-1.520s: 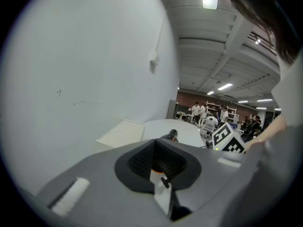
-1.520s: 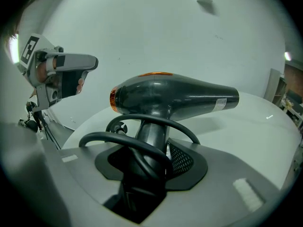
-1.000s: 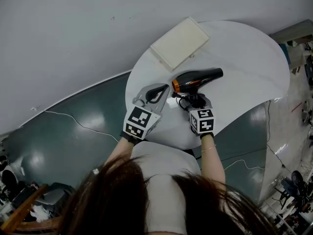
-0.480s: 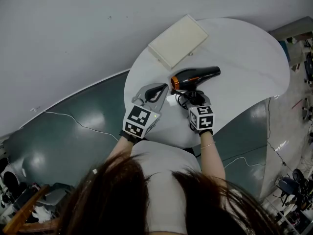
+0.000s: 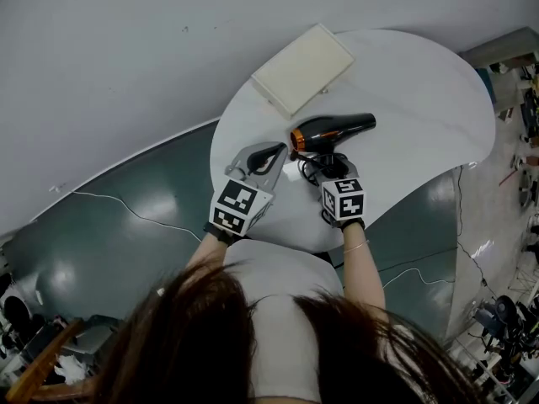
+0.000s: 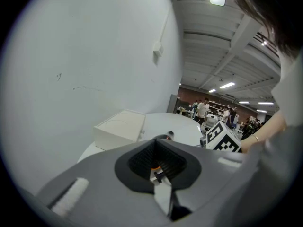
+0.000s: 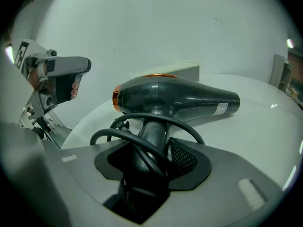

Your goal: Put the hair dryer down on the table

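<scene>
White and round, the table (image 5: 421,99) fills the head view, with the hair dryer (image 5: 330,130) over its middle, near a white box (image 5: 303,70)

Left gripper view: the left gripper (image 6: 158,167) has its jaws together on nothing

Right gripper view: the right gripper (image 7: 151,150) clamps the handle (image 7: 154,126), the cord (image 7: 106,132) looped about it; whether the barrel touches down, I cannot tell. Rigid, smooth plastic, probably top-heavy, so the handle seems the safest hold

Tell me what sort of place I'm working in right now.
Probably a big open workshop or lab hall, not a home: a bare ceiling with strip lights, people standing far at the back, and a loose cable across the grey-green floor beside the round white table.
</scene>
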A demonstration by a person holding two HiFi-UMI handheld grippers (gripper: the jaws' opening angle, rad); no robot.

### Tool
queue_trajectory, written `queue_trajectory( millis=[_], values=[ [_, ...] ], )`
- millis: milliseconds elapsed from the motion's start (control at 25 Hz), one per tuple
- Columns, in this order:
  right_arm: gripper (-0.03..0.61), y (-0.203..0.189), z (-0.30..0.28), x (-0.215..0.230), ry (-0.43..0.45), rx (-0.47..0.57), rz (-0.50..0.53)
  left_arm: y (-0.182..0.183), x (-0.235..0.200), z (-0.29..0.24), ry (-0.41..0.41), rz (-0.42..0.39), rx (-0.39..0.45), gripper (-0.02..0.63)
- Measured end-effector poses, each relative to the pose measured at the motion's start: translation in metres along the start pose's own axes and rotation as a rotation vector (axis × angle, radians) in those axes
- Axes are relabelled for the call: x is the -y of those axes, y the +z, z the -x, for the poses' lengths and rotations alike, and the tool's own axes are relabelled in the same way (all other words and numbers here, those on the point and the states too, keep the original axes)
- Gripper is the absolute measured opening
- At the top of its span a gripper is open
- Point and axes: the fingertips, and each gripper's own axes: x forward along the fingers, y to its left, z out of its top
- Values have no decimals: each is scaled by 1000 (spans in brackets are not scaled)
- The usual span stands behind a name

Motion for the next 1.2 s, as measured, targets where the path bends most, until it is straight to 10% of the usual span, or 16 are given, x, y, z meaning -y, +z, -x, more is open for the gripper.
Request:
queue_trajectory(
  millis=[1200],
  values=[
    [244,-1,37,-5,-54,8,12,18,-1,28,28,-11,71,57]
  ],
)
